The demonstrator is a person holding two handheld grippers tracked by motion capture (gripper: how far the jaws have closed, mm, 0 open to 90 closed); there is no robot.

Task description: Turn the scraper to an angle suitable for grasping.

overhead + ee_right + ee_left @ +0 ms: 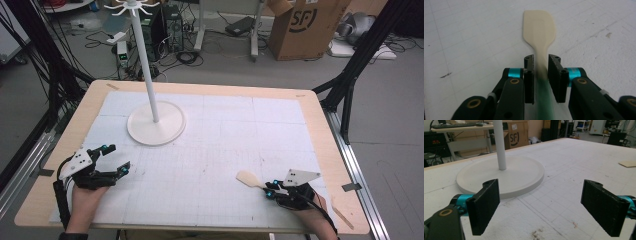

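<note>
One spatula (539,27) is in play, and the right gripper (541,75) has its jaws clamped on the neck, near the right front of the table (60,150). So the grab looks done; the carry, likely toward the white stand (156,122) far left, looks ahead. The blade is pale, flat and matte, with rounded corners (the handle turns green toward the camera). The left gripper (546,207) waits with ribbed black jaws wide apart, holding nothing, facing the stand's smooth round base.
</note>
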